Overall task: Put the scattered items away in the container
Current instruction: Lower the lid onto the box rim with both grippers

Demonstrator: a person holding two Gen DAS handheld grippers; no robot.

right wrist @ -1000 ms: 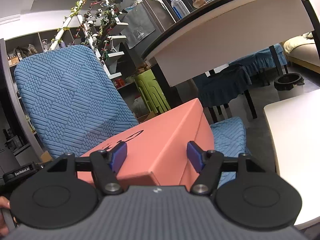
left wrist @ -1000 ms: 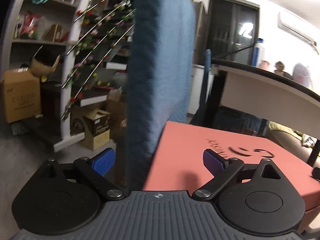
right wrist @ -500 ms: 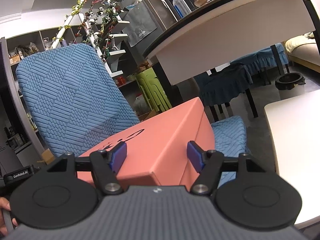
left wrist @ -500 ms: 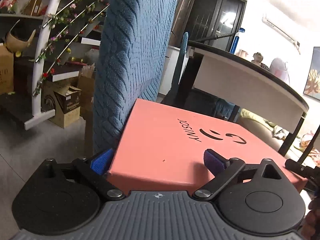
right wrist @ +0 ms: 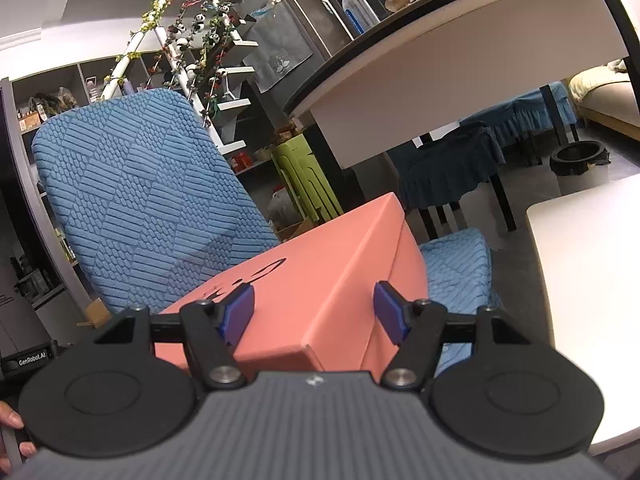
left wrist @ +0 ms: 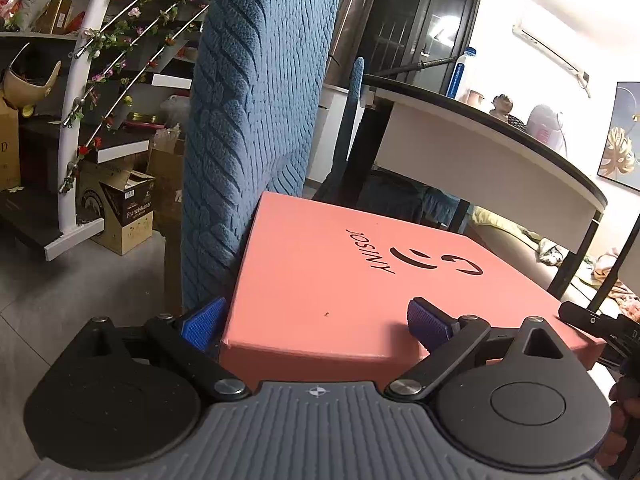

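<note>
A salmon-pink box (left wrist: pixel 360 272) with a closed lid and dark lettering rests on a chair with a blue knitted cover (left wrist: pixel 256 120). My left gripper (left wrist: pixel 316 326) is open around the box's near corner: its left pad sits beside the side wall and its right pad over the lid. In the right wrist view the same box (right wrist: pixel 320 280) leans against the chair back (right wrist: pixel 140 200). My right gripper (right wrist: pixel 313 314) is open, its pads either side of another corner. No loose items are in sight.
A white table (right wrist: pixel 592 280) lies to the right of the chair seat (right wrist: pixel 456 260). A curved desk (left wrist: pixel 480 152) stands behind. Cardboard boxes (left wrist: pixel 124 208) sit on the floor by a flower-trimmed staircase. Green stools (right wrist: pixel 304 176) stand beyond the chair.
My left gripper has swung from the chair's edge to the box, so its corner now sits between the fingers. The right gripper has hardly moved.
</note>
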